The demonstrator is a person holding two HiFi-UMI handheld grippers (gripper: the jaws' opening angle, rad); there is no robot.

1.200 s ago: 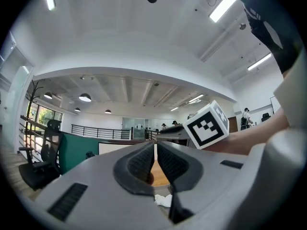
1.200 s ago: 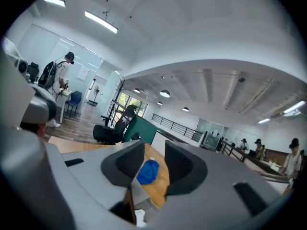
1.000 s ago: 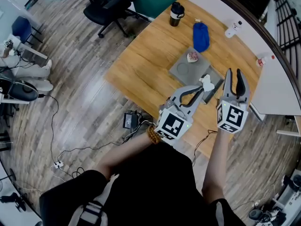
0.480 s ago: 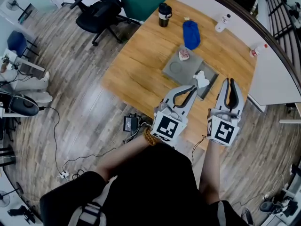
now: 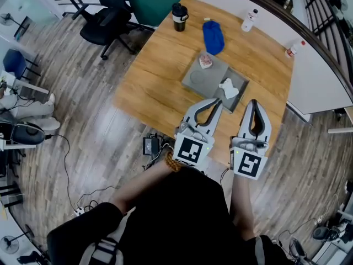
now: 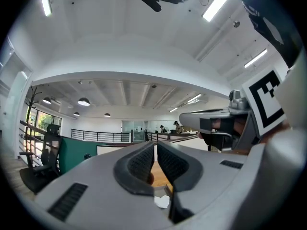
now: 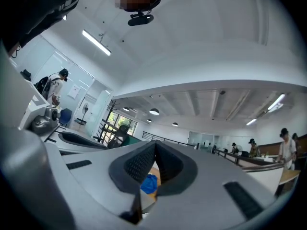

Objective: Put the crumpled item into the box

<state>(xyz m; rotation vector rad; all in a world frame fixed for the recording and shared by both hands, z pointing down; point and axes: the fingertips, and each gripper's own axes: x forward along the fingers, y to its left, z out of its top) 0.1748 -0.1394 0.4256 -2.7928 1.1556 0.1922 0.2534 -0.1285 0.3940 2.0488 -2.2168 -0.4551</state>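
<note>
A crumpled white paper (image 5: 228, 88) lies on the darker half of a flat grey box (image 5: 199, 79) on the wooden table (image 5: 160, 70). A second, pinkish crumpled item (image 5: 206, 61) sits on the lighter grey half. My left gripper (image 5: 219, 99) is shut and empty, its tips just short of the white paper. That paper also shows below the jaws (image 6: 162, 201) in the left gripper view, under the left gripper (image 6: 156, 145). My right gripper (image 5: 253, 101) is shut on nothing over the table's near right part. In the right gripper view the right gripper (image 7: 155, 145) points toward a blue cloth (image 7: 149, 183).
The blue cloth (image 5: 213, 36), a black mug (image 5: 178, 16) and a white bottle (image 5: 249, 20) stand at the table's far side. Another bottle (image 5: 292, 48) is at the right edge. Office chairs (image 5: 107, 15) stand left of the table, and cables (image 5: 151, 145) lie on the floor.
The right gripper's jaws have gone from open to shut with nothing in them. Both grippers have drawn back toward me. The left gripper's tips have come off the white paper.
</note>
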